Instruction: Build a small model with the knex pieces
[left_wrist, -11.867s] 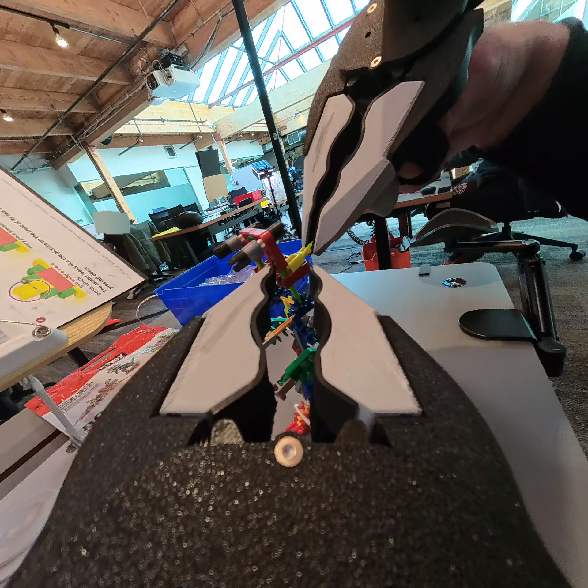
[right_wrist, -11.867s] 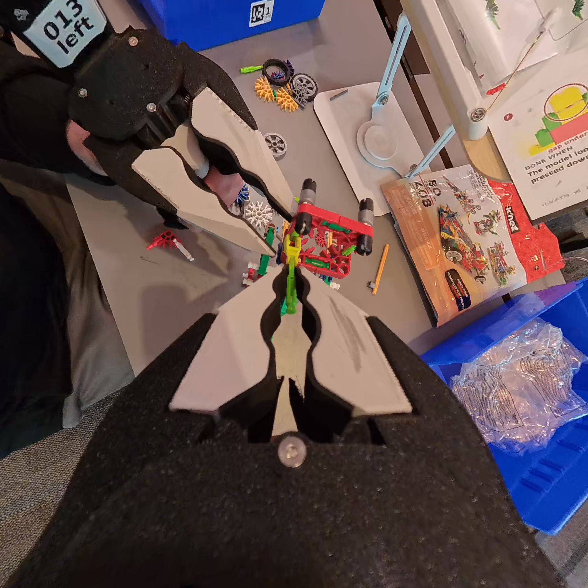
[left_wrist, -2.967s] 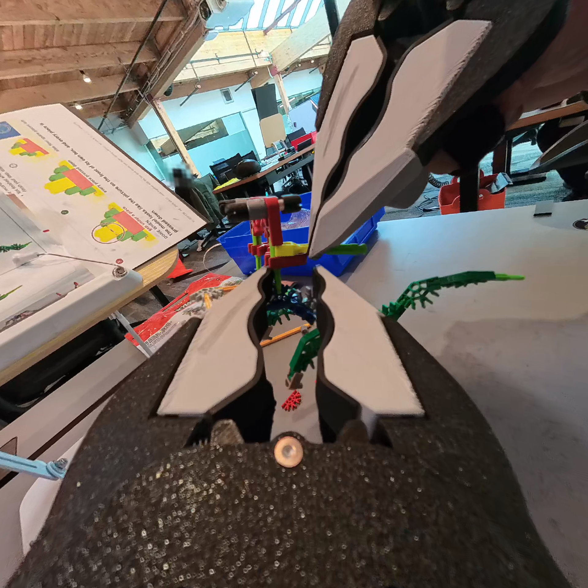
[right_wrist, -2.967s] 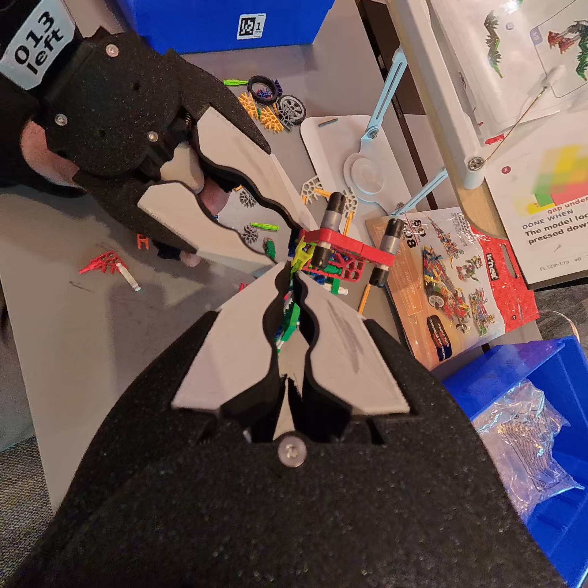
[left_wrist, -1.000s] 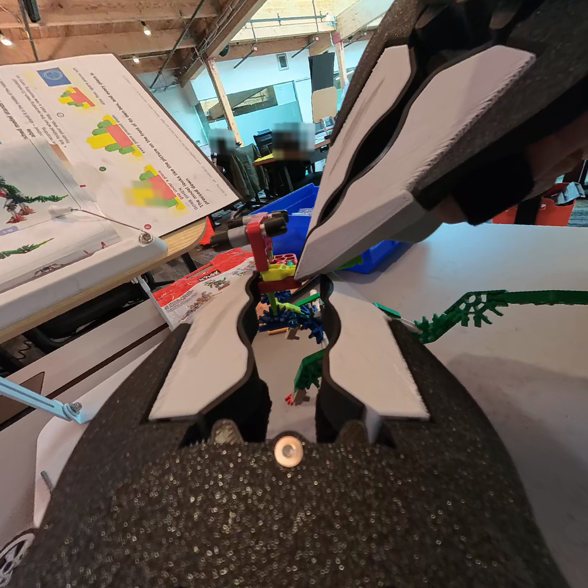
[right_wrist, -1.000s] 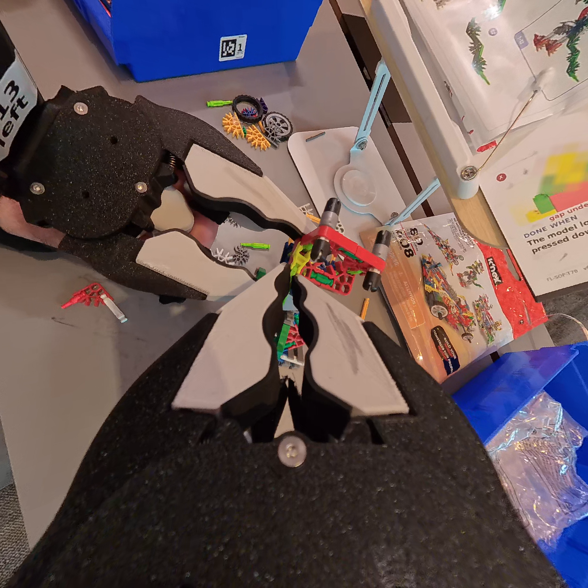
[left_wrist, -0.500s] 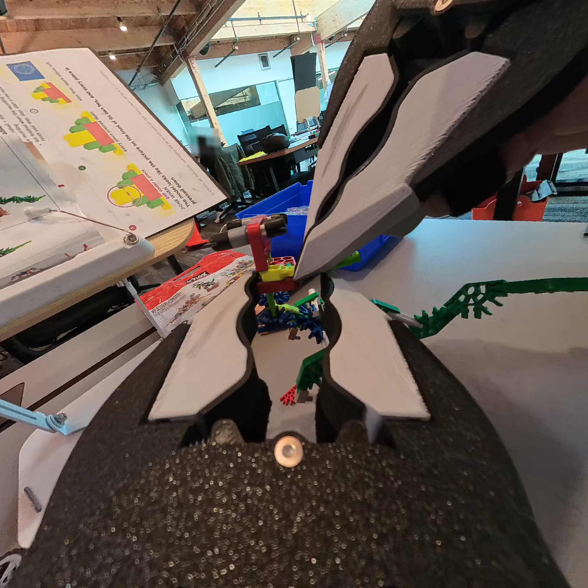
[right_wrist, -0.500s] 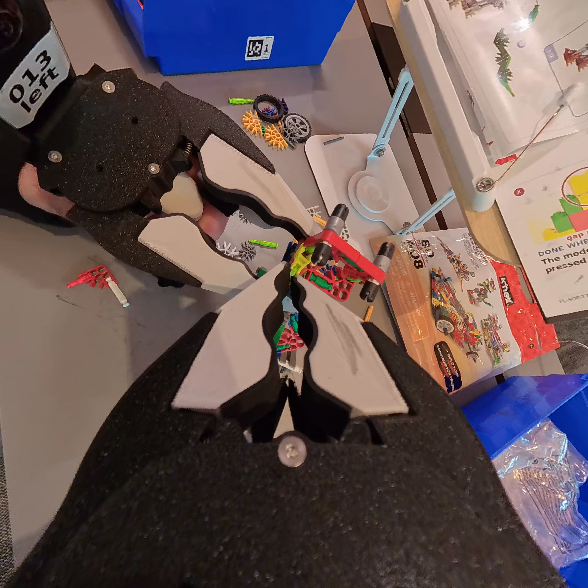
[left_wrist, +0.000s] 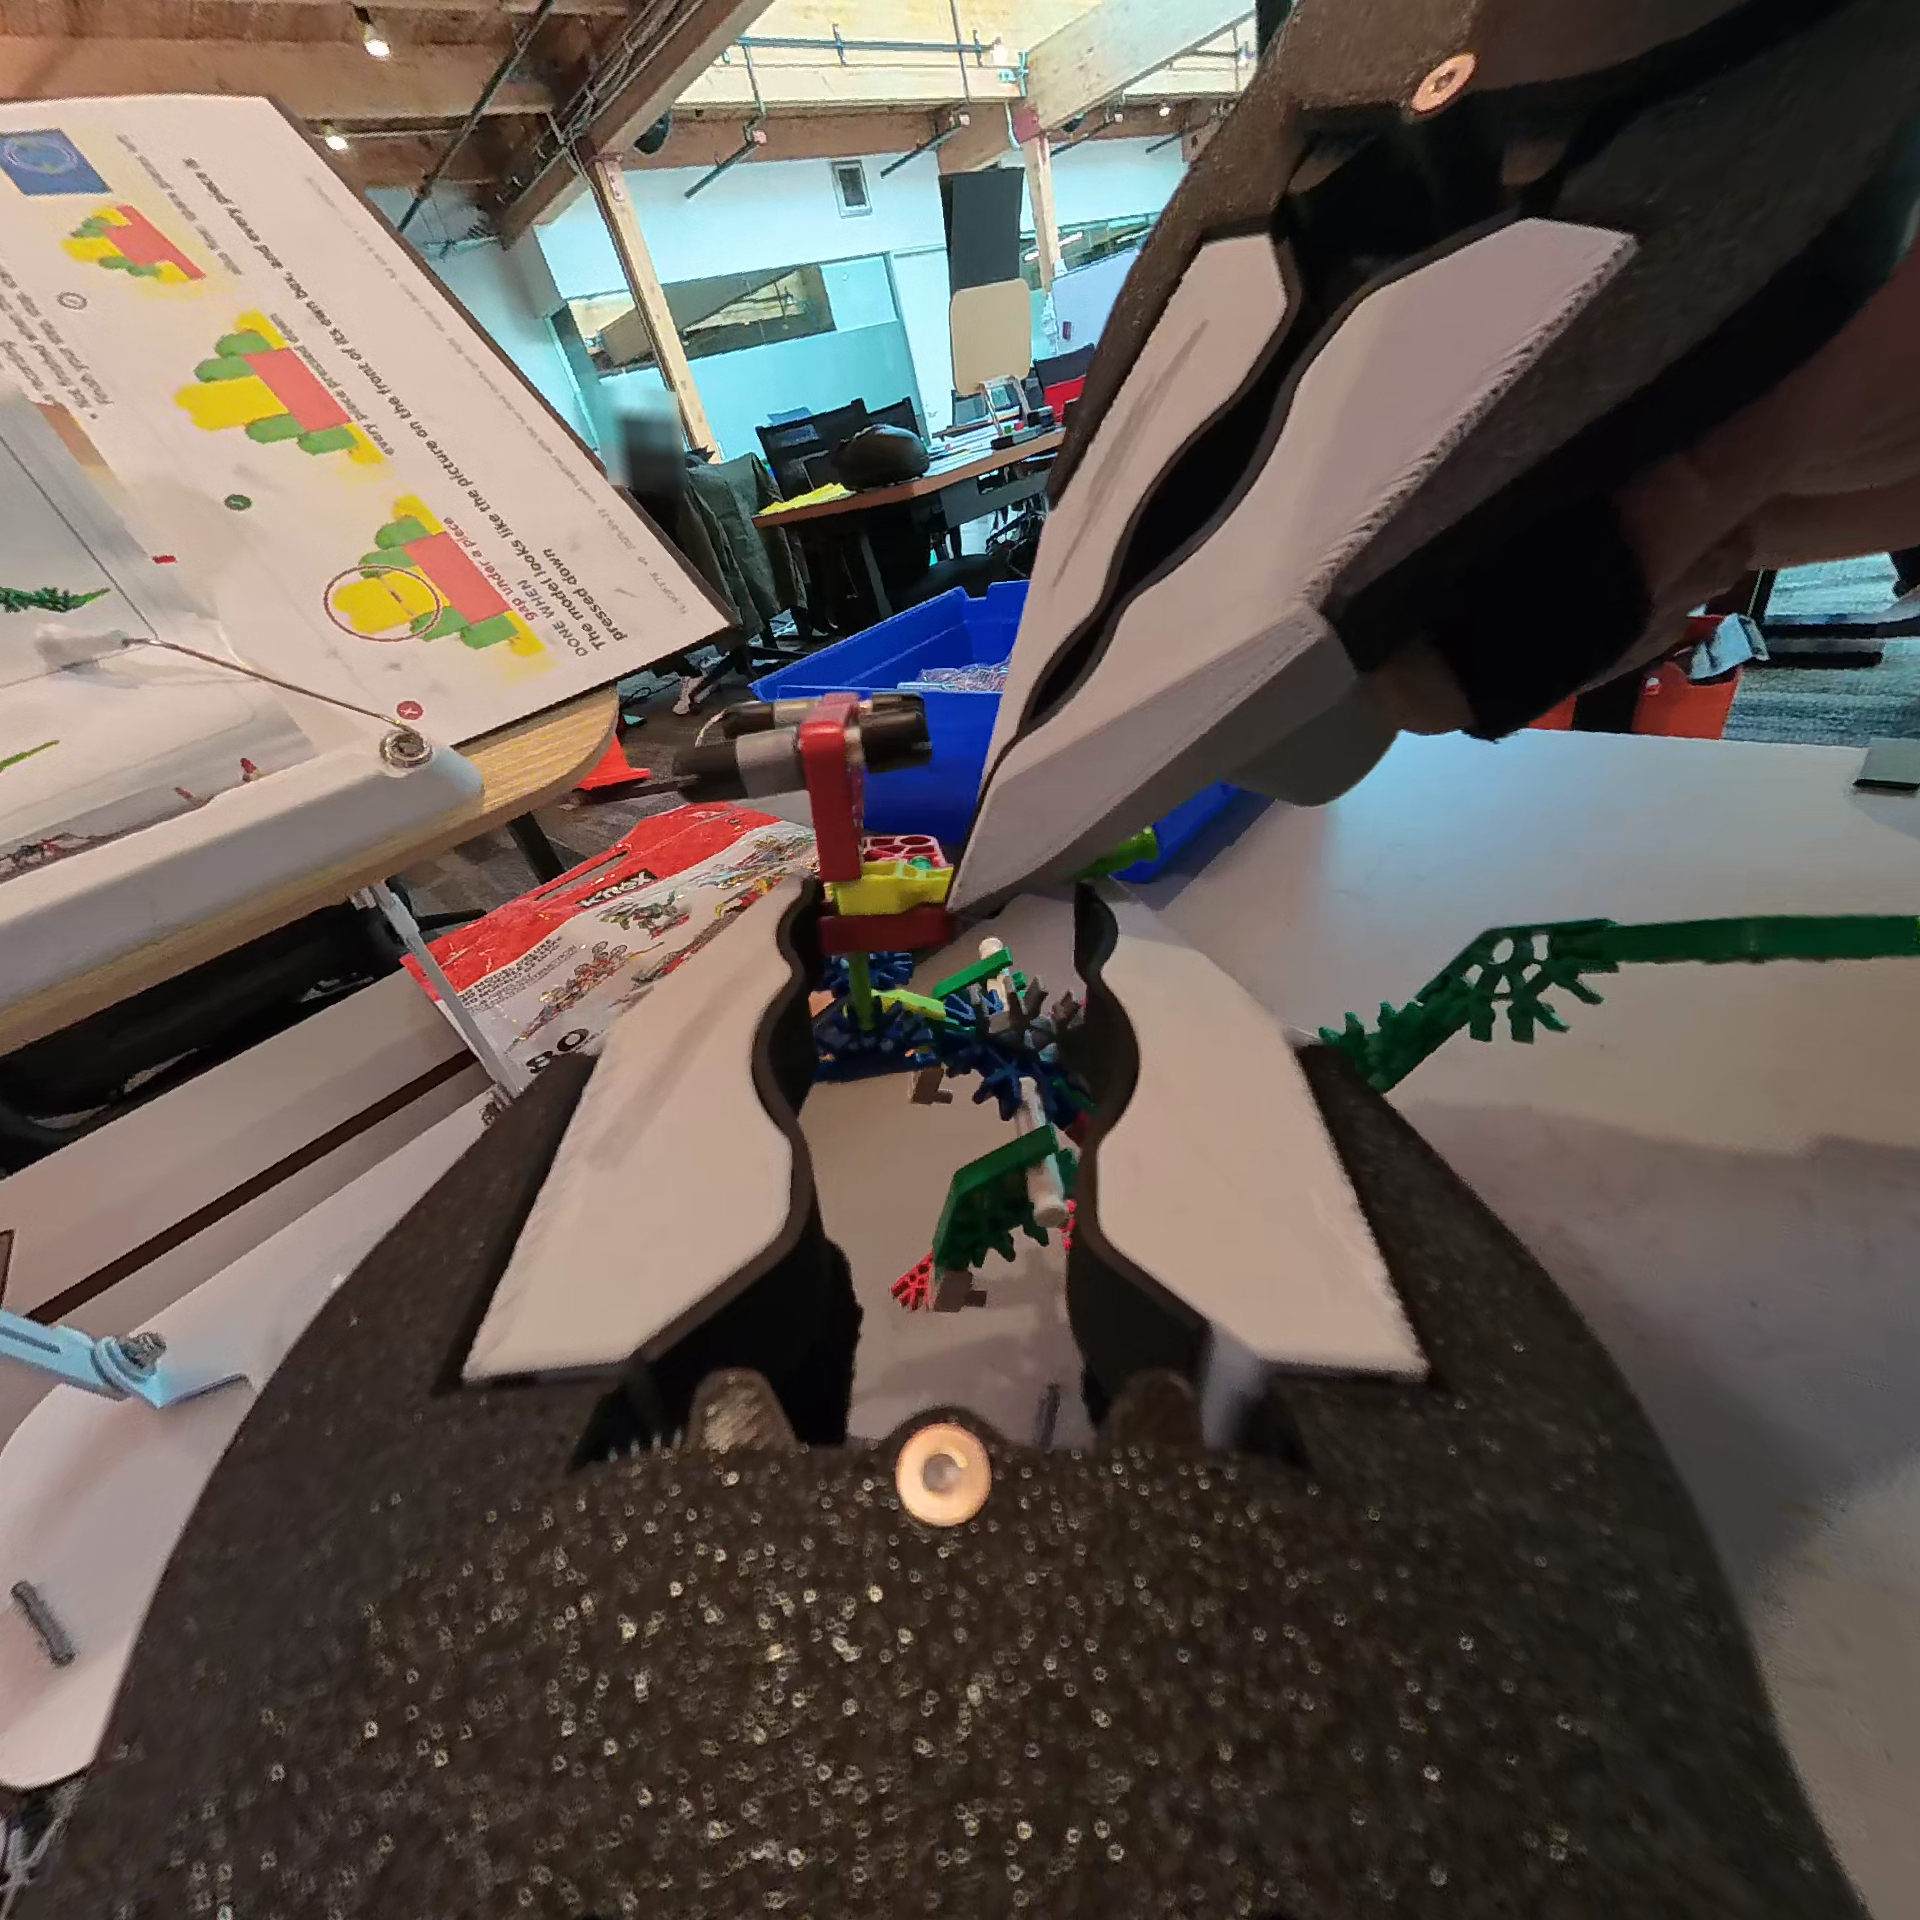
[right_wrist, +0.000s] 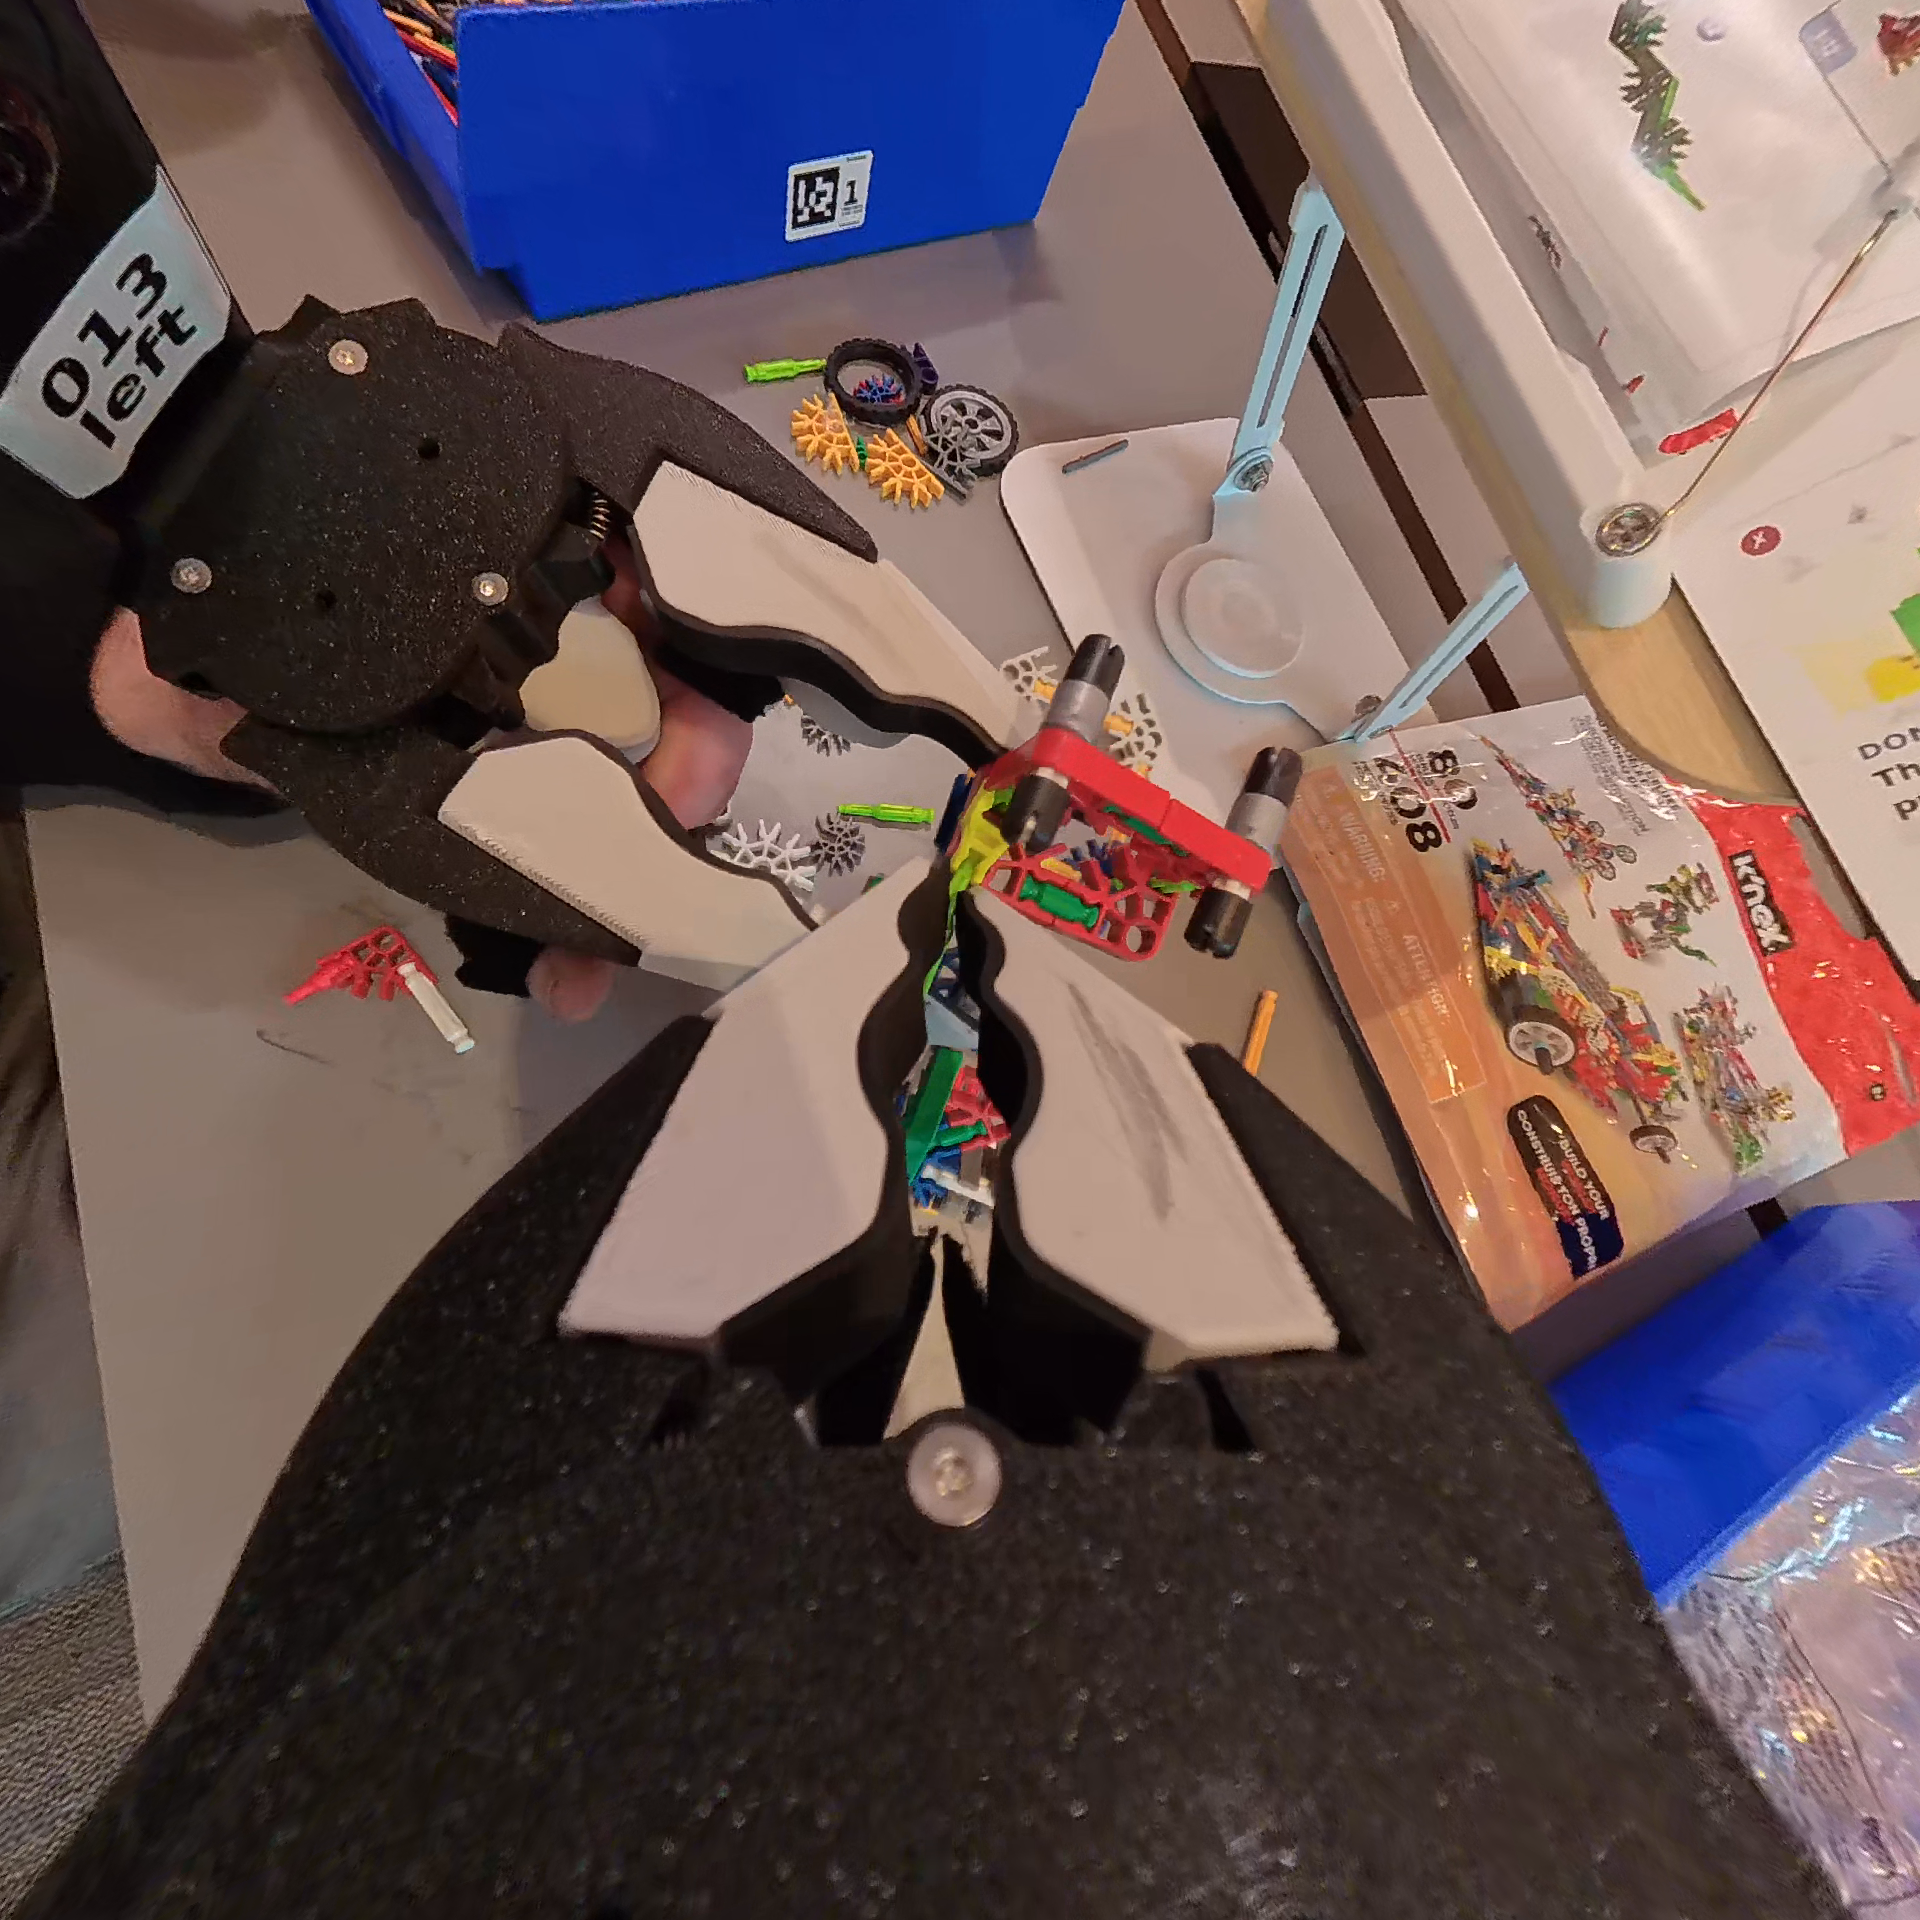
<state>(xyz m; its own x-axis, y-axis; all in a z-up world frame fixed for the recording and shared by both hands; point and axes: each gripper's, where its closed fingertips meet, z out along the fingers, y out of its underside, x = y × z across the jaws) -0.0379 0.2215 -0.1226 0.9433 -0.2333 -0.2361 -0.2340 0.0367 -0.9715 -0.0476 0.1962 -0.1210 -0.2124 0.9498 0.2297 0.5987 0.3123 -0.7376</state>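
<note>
A small toy model of red, yellow, green and blue plastic rods and connectors (left_wrist: 836, 810), with two grey and black cylinders on a red bar, is held just above the white table (left_wrist: 1558, 1299). My right gripper (right_wrist: 954, 888) is shut on the model's yellow-green piece (right_wrist: 971, 831); it enters the left wrist view from the upper right (left_wrist: 987, 883). My left gripper (left_wrist: 940, 909) is open, its fingers on either side of the model's lower part. In the right wrist view it reaches in from the left (right_wrist: 899, 831), one fingertip beside the red bar (right_wrist: 1132, 795).
A long green toothed piece (left_wrist: 1558, 956) lies to the right. There are loose wheels and connectors (right_wrist: 904, 416), a red piece with a white rod (right_wrist: 374, 977), a toy packet (right_wrist: 1558, 987), a blue bin (right_wrist: 748, 135), a second bin (right_wrist: 1714, 1403), and an instruction board on a stand (left_wrist: 312, 436). The tips of both grippers are at nearly the same place.
My left gripper's jaws have spread wider over the last second. My right gripper stays shut on the model, which has tilted and shifted only slightly.
</note>
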